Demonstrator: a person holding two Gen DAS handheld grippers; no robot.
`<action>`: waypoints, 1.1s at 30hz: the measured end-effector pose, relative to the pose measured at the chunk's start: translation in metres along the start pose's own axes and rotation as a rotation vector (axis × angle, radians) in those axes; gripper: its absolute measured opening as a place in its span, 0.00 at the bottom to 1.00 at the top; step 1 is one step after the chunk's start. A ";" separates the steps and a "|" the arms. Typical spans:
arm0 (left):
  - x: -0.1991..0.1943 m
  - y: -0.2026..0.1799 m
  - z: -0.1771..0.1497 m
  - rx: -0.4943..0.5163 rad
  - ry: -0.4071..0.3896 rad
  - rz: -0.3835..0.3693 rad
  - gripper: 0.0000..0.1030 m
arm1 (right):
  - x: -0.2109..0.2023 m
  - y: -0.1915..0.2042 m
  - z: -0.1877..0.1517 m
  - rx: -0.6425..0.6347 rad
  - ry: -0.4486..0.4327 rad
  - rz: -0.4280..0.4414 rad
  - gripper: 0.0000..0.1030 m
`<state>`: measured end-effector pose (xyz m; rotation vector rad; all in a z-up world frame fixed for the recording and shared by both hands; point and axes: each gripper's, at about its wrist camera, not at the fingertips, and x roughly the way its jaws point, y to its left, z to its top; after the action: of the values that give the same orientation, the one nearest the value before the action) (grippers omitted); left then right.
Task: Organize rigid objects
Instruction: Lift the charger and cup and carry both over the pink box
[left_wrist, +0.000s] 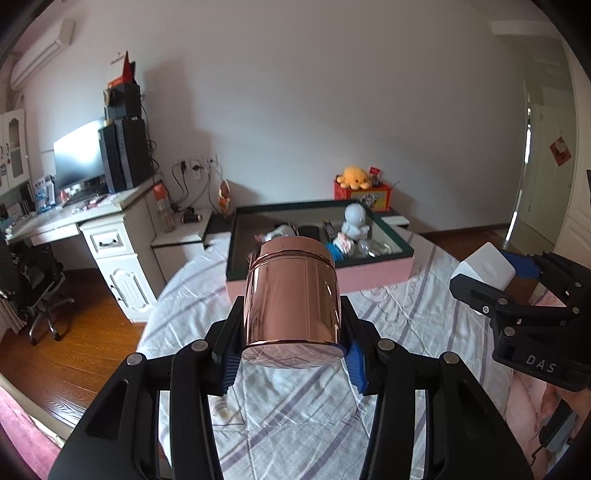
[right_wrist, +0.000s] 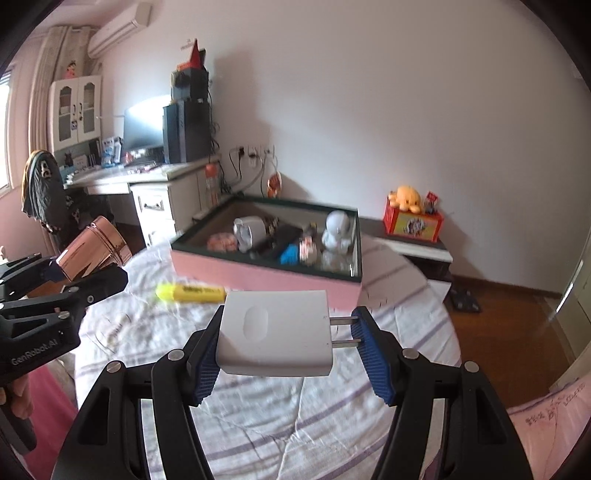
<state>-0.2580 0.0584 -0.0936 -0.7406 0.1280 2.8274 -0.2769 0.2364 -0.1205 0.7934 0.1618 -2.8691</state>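
Copper tin (left_wrist: 291, 299) sits clamped in the left claw (left_wrist: 291, 354), up in the air over the bed (left_wrist: 388, 306), with the pink tray (left_wrist: 373, 275) at 12 o'clock from it. The grip is only on the tin's bottom end and the shiny wall looks slick, so it could slide out or tip if the hand jerks.

Right claw (right_wrist: 286, 343) is closed on a white charger (right_wrist: 275, 332), one pad on the body, the other pressing on the prong tips. That's a sketchy hold and the charger could twist out. From it the tray (right_wrist: 258, 275) is at about 12 too.

The tray's already packed with stuff, so dropping either one in could knock things over. A yellow highlighter (right_wrist: 192, 292) lies on the bed at 11 o'clock from the charger.
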 end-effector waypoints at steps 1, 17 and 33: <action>-0.006 0.003 0.004 -0.010 -0.016 -0.002 0.46 | -0.003 0.001 0.004 -0.003 -0.010 0.003 0.65; -0.039 0.019 0.034 -0.036 -0.137 0.092 0.46 | -0.043 0.016 0.050 -0.050 -0.160 0.035 0.65; 0.025 0.020 0.087 0.017 -0.146 0.125 0.46 | 0.015 0.001 0.080 -0.064 -0.142 0.039 0.65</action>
<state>-0.3248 0.0556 -0.0299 -0.5382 0.1813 2.9829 -0.3293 0.2218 -0.0604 0.5727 0.2170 -2.8542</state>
